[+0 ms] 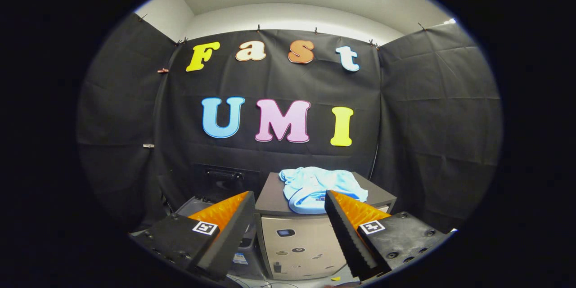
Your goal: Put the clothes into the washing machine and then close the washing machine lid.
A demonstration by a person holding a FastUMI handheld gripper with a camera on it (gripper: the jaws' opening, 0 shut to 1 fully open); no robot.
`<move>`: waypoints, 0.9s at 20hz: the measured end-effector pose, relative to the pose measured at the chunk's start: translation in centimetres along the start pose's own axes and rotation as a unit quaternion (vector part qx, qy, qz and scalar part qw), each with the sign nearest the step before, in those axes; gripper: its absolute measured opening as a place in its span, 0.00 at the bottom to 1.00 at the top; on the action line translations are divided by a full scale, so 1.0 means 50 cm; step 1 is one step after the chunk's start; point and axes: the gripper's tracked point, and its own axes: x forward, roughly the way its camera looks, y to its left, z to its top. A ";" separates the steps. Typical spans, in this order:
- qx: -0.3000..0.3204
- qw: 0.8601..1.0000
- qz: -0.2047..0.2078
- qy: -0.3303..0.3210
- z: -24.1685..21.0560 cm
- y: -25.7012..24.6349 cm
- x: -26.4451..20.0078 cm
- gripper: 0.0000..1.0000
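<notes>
A: Gripper [290,198] is spread wide, nothing between its fingers, held back from everything.

B: Where are the clothes?

A: One light blue garment [320,189] lies crumpled on a dark cabinet [270,198], beyond the fingertips. The washer [211,189] stands just left of the cabinet, its lid [225,180] up against the wall.

B: So the pickup comes first?

A: I'd say so. Come down on the thick bunched middle, not a loose hem, so the whole piece lifts together.

B: Any writing?

A: Stickers on the cabinet front and washer are too small to read.
</notes>
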 end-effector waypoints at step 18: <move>0.010 0.972 -0.040 0.233 -0.106 -0.152 0.460 0.99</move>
